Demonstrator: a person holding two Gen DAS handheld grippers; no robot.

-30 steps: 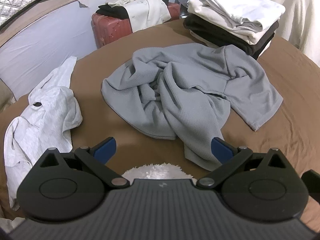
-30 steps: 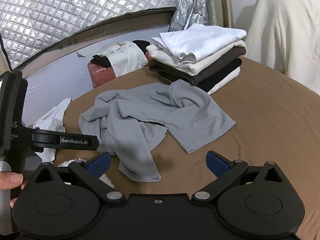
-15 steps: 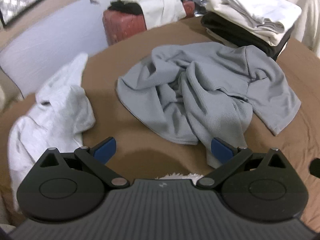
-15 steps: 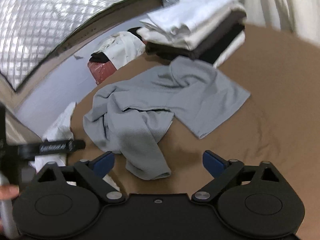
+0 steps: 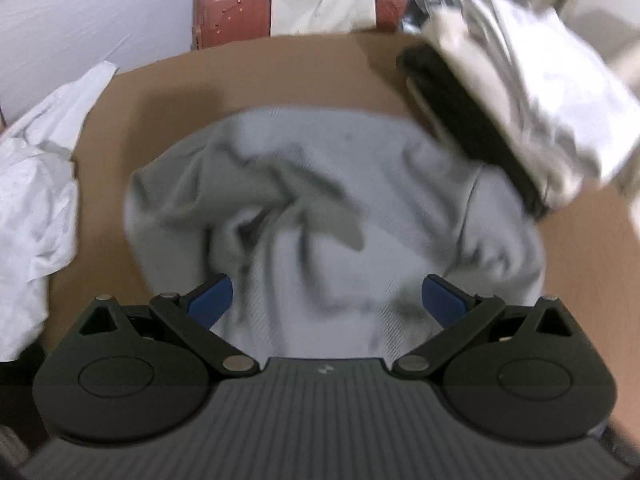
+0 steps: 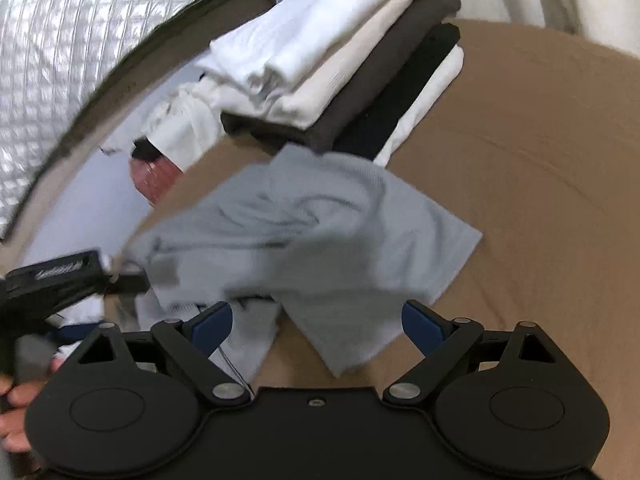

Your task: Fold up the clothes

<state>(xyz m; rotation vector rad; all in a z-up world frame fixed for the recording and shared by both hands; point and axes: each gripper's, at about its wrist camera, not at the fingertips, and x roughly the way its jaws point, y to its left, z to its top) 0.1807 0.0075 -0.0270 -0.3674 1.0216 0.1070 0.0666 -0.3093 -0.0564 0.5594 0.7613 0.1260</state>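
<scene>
A crumpled grey shirt (image 5: 320,216) lies on the brown surface (image 5: 180,92); it also shows in the right wrist view (image 6: 320,240). My left gripper (image 5: 326,300) is open and empty, low over the near part of the shirt. My right gripper (image 6: 316,322) is open and empty, right over the shirt's near edge and a sleeve. The left gripper's body (image 6: 60,280) shows at the left of the right wrist view. Both views are blurred by motion.
A stack of folded white, cream and dark clothes (image 6: 340,68) stands behind the shirt, also in the left wrist view (image 5: 520,112). A crumpled white garment (image 5: 36,208) lies at left. A red suitcase (image 5: 232,12) with clothes on it stands beyond the edge.
Both grippers have moved forward and down toward the grey shirt, which now fills the space between their fingers. Both stay open.
</scene>
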